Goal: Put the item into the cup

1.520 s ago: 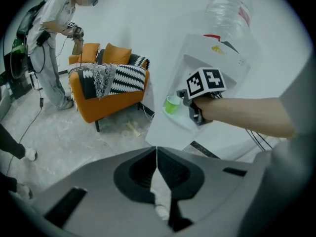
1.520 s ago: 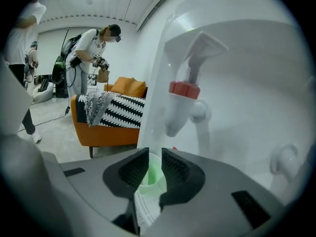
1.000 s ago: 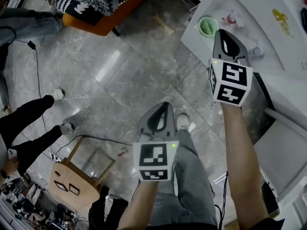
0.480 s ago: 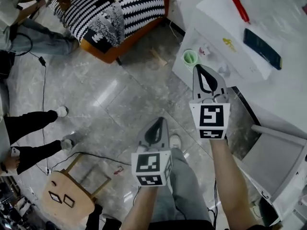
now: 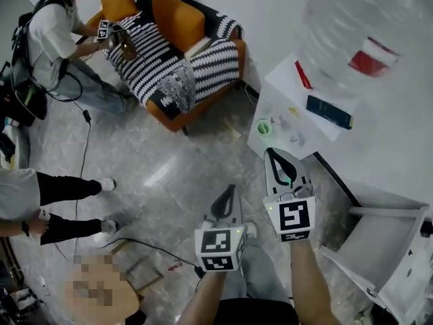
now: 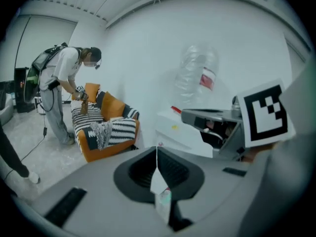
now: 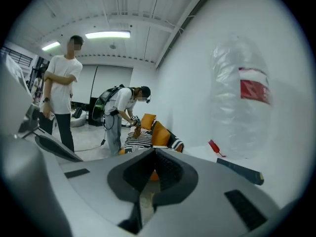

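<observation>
Left gripper (image 6: 157,149): jaws closed, tips meeting. Only a thin sliver of background shows through the slit below the tips; nothing seems clamped. Held low over the floor, well apart from the table (image 5: 379,134).

Right gripper (image 7: 153,151): jaws likewise together at the tips, with floor and sofa visible through the gap behind them. Nothing held. In the head view it sits ahead of the left one, near the table corner, pointing roughly toward the cup (image 5: 263,127).

Cup: green, upright, near the corner of the white table. Its inside is too small to read, so I cannot tell whether it is empty.

Candidate items: a few small objects (image 5: 295,139) lie just beside the cup on the tabletop, too small and blurred to identify. Farther in are a dark flat case (image 5: 327,112) and a red pen-like object (image 5: 302,75). A large clear water bottle (image 5: 352,26) stands behind them.

Surroundings: an orange sofa (image 5: 179,59) with a striped throw, and a person (image 5: 57,39) bent over it, also holding grippers.

Progress, as a judgement: the task has not started. Neither gripper is over the tabletop and neither holds an item. Everything remains: reach the table, open one gripper, pick up the item, carry it over the cup, release. Which item is meant cannot be settled from these views.
</observation>
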The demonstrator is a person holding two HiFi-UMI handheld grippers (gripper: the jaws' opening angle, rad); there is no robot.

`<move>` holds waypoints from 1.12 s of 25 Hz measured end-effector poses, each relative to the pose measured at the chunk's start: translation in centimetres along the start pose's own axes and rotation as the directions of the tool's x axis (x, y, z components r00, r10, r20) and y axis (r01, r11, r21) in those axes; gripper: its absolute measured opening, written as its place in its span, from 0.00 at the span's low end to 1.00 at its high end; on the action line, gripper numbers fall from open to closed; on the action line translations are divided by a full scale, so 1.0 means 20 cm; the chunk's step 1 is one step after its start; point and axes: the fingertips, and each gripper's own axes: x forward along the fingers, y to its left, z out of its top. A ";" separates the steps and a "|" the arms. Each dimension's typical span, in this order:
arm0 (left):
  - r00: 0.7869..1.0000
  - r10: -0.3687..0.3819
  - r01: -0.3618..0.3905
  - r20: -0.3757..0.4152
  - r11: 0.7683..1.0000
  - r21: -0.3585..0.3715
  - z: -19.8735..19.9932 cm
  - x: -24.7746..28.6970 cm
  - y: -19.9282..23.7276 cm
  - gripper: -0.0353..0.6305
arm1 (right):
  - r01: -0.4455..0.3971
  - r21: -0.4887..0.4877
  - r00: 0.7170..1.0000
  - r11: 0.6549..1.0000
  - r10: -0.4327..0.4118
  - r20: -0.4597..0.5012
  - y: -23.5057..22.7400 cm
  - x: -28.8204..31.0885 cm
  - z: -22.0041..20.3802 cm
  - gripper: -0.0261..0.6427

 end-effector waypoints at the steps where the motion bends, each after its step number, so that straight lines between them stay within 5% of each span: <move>1: 1.000 -0.001 0.001 0.021 1.000 0.004 0.06 -0.04 -0.02 0.07 | -0.006 0.012 1.000 1.000 0.006 0.014 0.00 -0.05 0.06 0.05; 9: 0.980 -0.046 0.033 0.192 0.997 0.072 0.51 -0.37 -0.21 0.07 | 0.001 0.065 0.991 0.998 -0.010 0.137 -0.01 -0.42 0.50 0.05; 20: 0.919 -0.101 0.013 0.381 0.974 0.228 0.94 -0.66 -0.39 0.07 | -0.026 0.140 0.962 0.990 -0.013 0.272 0.01 -0.68 0.88 0.05; 24: 0.885 -0.076 -0.083 0.459 0.945 0.317 1.07 -0.73 -0.41 0.07 | -0.018 0.164 0.957 0.986 -0.031 0.288 0.03 -0.69 0.90 0.05; 28: 0.831 -0.068 -0.097 0.552 0.960 0.264 1.19 -0.78 -0.46 0.07 | -0.034 0.141 0.945 0.989 -0.015 0.328 0.01 -0.70 0.97 0.05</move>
